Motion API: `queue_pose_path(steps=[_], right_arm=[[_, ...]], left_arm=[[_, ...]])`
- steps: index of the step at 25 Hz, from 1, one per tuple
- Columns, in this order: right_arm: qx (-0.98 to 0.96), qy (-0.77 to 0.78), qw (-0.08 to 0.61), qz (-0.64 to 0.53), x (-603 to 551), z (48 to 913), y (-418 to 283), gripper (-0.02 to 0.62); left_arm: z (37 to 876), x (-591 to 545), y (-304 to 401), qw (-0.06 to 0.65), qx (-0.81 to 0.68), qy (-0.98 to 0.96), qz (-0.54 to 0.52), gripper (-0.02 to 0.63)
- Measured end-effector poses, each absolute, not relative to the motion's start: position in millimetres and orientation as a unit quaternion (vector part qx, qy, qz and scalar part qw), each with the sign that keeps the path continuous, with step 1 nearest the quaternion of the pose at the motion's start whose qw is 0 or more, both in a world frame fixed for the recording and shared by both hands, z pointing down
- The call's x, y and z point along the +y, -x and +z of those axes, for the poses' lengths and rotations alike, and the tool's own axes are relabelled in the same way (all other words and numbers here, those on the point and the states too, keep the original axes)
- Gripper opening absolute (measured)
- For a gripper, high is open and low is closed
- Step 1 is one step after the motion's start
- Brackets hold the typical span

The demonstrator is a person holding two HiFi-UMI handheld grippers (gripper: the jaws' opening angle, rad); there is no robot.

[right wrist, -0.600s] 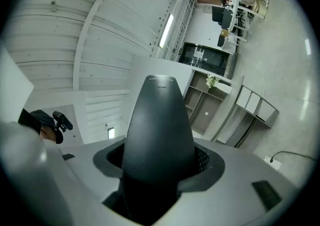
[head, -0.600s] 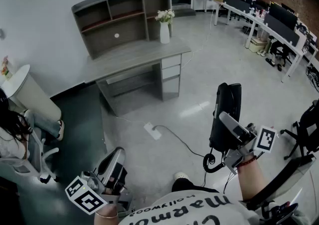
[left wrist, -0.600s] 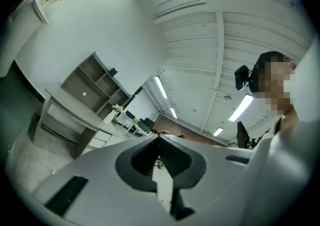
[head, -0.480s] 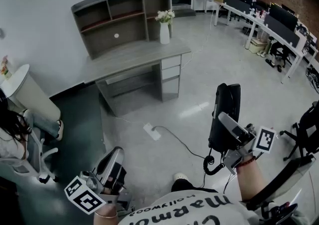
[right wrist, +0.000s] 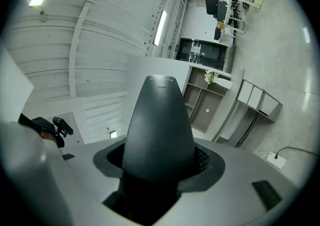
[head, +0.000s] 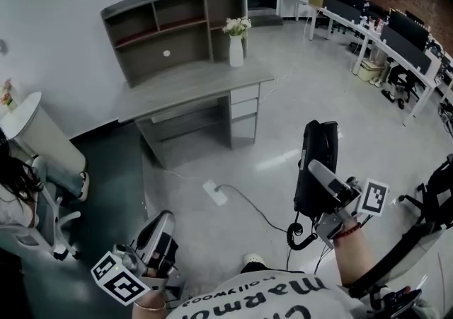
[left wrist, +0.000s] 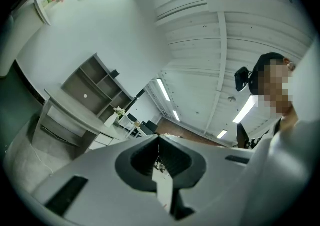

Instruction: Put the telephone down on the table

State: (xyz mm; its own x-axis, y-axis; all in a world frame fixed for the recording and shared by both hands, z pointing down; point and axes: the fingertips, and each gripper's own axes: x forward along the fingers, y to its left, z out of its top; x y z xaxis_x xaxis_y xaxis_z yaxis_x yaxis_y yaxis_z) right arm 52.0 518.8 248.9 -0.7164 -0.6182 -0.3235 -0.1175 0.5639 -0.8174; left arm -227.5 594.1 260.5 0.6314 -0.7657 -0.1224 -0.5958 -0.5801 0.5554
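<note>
Findings: the left claw (head: 163,225), a grey two-jaw unit carrying a square-marker cube (head: 117,278), is held low at the person's left and points forward, close to level. Its jaws are closed together with nothing between them. The right claw (head: 322,182), of the same type, sits ahead of the right forearm (head: 357,257), tilted slightly upward. Its jaws stand wide, clamped on an upright black corded telephone (head: 320,146).

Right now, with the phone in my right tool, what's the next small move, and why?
Probably carry the phone forward toward the desk. The right tool is clamped on it, holding it upright over the floor, with the cord dangling below. The desk stands well ahead, out of reach, and its top looks bare in front of the vase.
</note>
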Motion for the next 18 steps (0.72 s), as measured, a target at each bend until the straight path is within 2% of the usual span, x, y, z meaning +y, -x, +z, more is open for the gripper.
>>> queue_pose_path(steps=[4, 14, 18], right_arm=[[0.831, 0.224, 0.298, -0.413, 491.9, 251.4, -67.8, 0.285], [0.875, 0.250, 0.212, -0.356, 427.3, 259.6, -101.8, 0.285], [0.879, 0.247, 0.206, -0.352, 410.8, 267.1, -106.8, 0.284]], left_arm=[[265.7, 575.7, 217.5, 0.230, -0.411, -0.867, -0.163, 0.009], [287.7, 509.1, 184.1, 0.238, -0.459, -0.841, -0.159, 0.009], [291.5, 496.9, 170.3, 0.234, -0.461, -0.840, -0.165, 0.009]])
